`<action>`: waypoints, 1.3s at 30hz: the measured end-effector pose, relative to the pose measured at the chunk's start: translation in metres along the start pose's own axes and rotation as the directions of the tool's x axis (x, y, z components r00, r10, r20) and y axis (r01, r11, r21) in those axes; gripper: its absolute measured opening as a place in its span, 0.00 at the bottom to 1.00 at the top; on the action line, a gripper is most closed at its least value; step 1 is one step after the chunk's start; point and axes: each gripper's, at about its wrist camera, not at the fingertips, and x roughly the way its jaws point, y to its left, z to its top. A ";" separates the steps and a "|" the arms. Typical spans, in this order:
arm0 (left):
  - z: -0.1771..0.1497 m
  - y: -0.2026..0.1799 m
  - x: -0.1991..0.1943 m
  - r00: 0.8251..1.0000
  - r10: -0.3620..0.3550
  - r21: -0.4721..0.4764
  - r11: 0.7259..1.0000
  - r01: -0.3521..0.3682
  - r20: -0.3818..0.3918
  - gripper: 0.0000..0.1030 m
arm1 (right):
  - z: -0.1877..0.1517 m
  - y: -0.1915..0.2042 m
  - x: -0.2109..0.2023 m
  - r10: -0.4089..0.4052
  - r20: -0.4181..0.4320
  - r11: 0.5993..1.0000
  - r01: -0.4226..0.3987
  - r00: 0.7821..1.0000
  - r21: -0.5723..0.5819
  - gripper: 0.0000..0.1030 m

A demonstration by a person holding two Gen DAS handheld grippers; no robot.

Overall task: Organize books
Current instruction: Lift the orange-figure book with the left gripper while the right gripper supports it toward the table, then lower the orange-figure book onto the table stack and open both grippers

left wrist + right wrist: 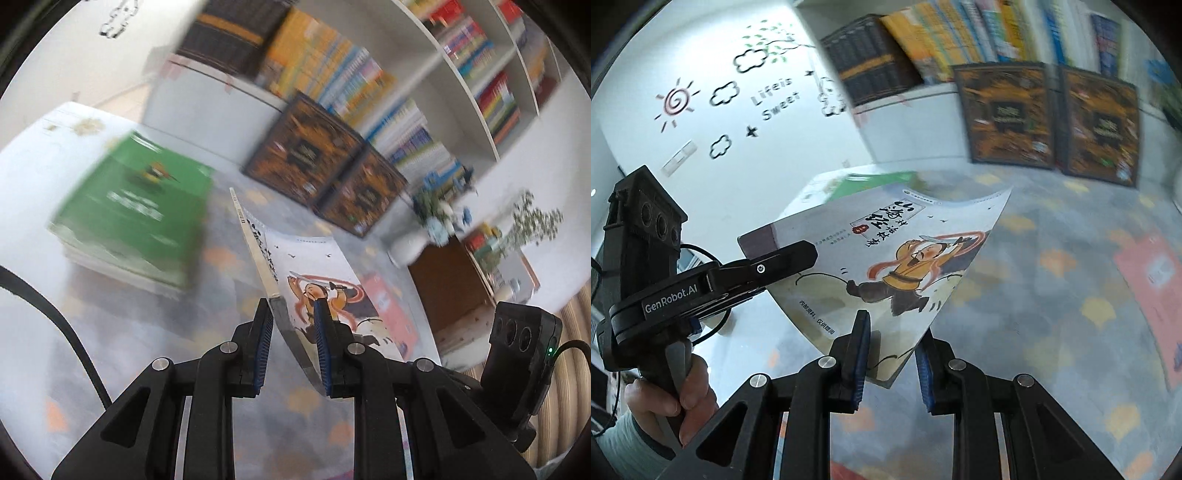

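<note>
A thin white book (314, 266) with a cartoon swordsman on its cover hangs above the table, held by both grippers. My left gripper (293, 308) is shut on its spine end, the cover curving away to the right. In the right wrist view the same book (905, 251) tilts up, and my right gripper (892, 332) is shut on its near corner. The left gripper (768, 266) shows there clamped on the book's far-left edge, with a hand (687, 384) on its handle. A stack topped by a green book (136, 206) lies on the table to the left.
Two dark orange-patterned books (310, 155) (365, 192) lean against a white bookshelf (424, 85) full of colourful spines. A pink book (1152, 288) lies flat on the patterned tablecloth (1052, 221). A vase of flowers (436, 210) stands at the right. The right gripper's body (524, 339) is at the far right.
</note>
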 end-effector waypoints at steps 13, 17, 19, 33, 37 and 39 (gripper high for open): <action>0.063 0.121 0.006 0.999 0.045 -0.109 0.993 -0.043 0.015 0.19 | 0.068 0.062 0.127 0.002 -0.074 1.000 -0.004 0.997 -0.024 0.24; 0.074 0.140 0.020 0.999 0.034 -0.129 0.991 -0.034 -0.003 0.19 | 0.081 0.058 0.147 0.001 -0.096 1.000 0.001 0.995 0.018 0.24; 0.079 0.148 0.027 1.000 0.028 -0.143 0.989 -0.029 -0.010 0.19 | 0.087 0.058 0.156 -0.008 -0.101 1.000 0.010 0.995 0.022 0.24; 0.085 0.201 0.016 0.993 0.118 -0.264 0.958 -0.112 0.008 0.33 | 0.086 0.053 0.198 -0.035 -0.178 0.994 0.052 0.983 0.093 0.27; 0.071 0.205 0.001 0.987 0.161 -0.293 0.944 -0.151 0.010 0.34 | 0.084 0.055 0.199 -0.020 -0.175 0.994 0.038 0.984 0.103 0.27; 0.066 0.203 -0.003 0.985 0.171 -0.300 0.940 -0.162 0.003 0.34 | 0.084 0.054 0.199 -0.014 -0.182 0.994 0.034 0.983 0.107 0.29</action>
